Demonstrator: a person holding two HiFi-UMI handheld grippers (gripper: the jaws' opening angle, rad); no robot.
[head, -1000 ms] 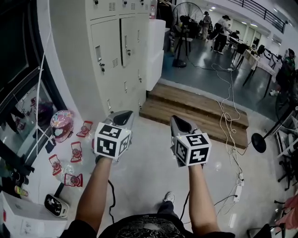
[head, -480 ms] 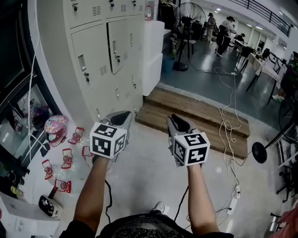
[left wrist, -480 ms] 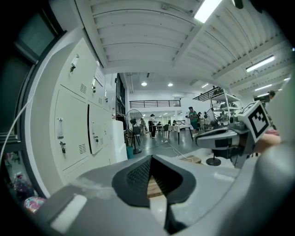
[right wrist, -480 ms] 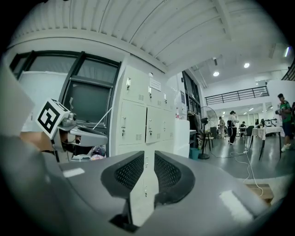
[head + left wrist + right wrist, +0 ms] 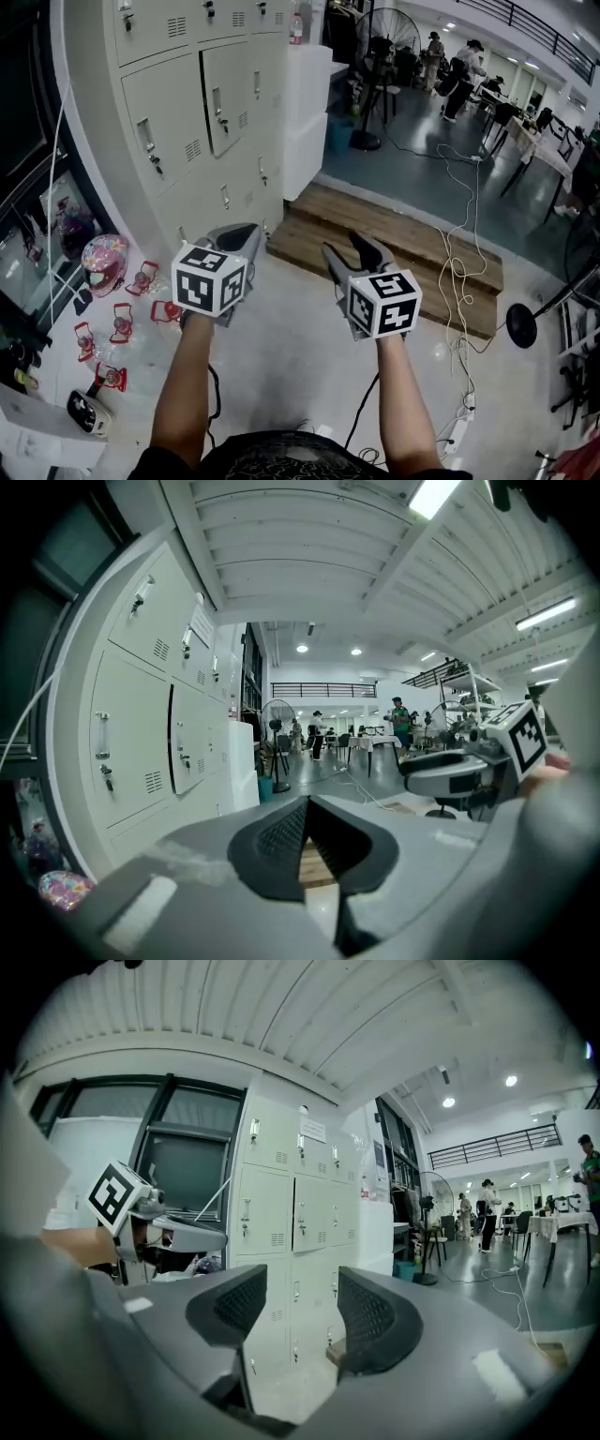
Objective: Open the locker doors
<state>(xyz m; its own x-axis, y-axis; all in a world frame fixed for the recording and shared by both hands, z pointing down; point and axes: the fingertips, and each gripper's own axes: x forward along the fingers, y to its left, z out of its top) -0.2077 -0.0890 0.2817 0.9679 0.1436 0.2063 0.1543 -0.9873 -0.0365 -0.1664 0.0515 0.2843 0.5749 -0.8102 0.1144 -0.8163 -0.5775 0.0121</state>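
Standing before a bank of pale grey lockers [image 5: 178,112], a person holds two handheld grippers out over the concrete floor [image 5: 281,347]. The lockers rise at 11 o'clock in the head view, well apart from both tools, and none of their doors is swung out.

The left gripper [image 5: 239,232] has its jaws drawn together at the tips, with nothing between them. The right gripper [image 5: 345,247] is opening, its ribbed pads [image 5: 367,1314] already set apart and empty, with the locker fronts showing through the gap.

A low wooden step [image 5: 403,239] lies at 1 o'clock beyond the grippers. A pink helmet [image 5: 98,262] sits on the floor at 9 o'clock. A standing fan [image 5: 380,42] and several people occupy the hall at 1 o'clock.
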